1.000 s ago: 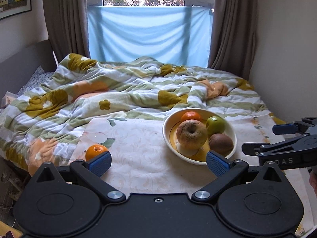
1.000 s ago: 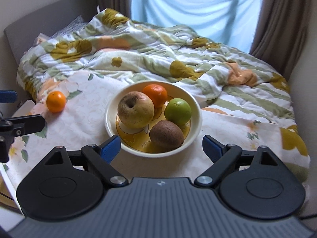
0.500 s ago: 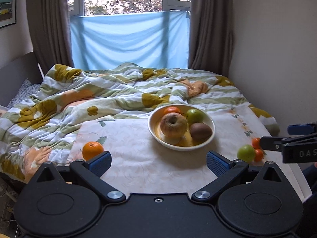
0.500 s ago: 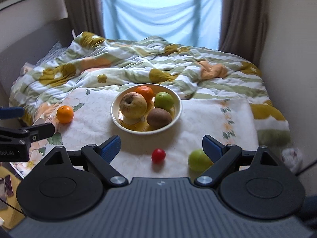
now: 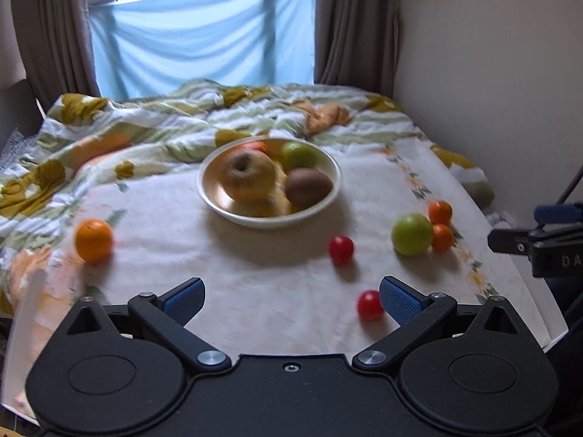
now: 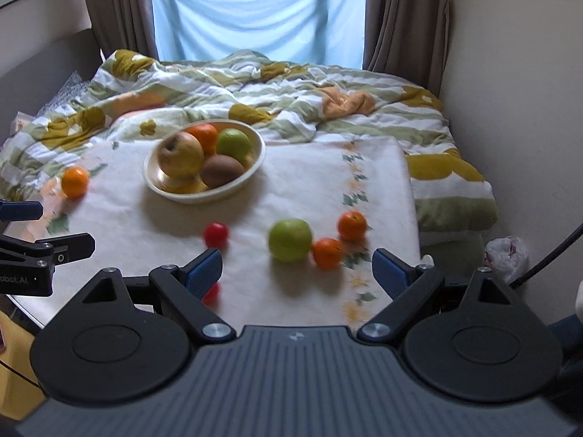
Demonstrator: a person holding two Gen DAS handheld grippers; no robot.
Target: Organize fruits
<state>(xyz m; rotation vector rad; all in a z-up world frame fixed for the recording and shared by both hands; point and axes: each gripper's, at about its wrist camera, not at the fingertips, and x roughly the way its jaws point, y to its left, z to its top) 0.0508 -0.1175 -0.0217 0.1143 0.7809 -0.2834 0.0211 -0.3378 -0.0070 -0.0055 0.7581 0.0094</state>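
- The left gripper (image 5: 289, 300) hovered above the near edge of the white cloth (image 5: 277, 280), its blue-padded fingers (image 5: 184, 298) spread wide with nothing between them.
- The right gripper (image 6: 297, 268) hung over the near right part of the same cloth, its fingers likewise wide apart and empty.
- A cream bowl (image 6: 255, 162) sat toward the far side of the cloth, left of centre in the right wrist view.
- Inside the bowl lay a large yellow apple (image 6: 180, 154) at the left, an orange (image 6: 204, 134) behind it, a green apple (image 6: 233, 144) at the far right and a brown kiwi (image 6: 222, 170) at the near right.
- A loose orange (image 6: 74, 181) rested at the left edge of the cloth, well apart from the bowl.
- A big green apple (image 6: 290, 239) lay on the near right of the cloth, with two small tangerines just beside it: one (image 6: 327, 253) touching its right side, the other (image 6: 351, 225) a little farther back.
- A small red fruit (image 6: 215, 235) lay near the middle, in front of the bowl.
- A second red fruit (image 5: 370, 305) sat nearer, just beside the left gripper's right finger in the left wrist view.
- A rumpled flowered quilt (image 6: 291, 91) covered the bed beyond the cloth.
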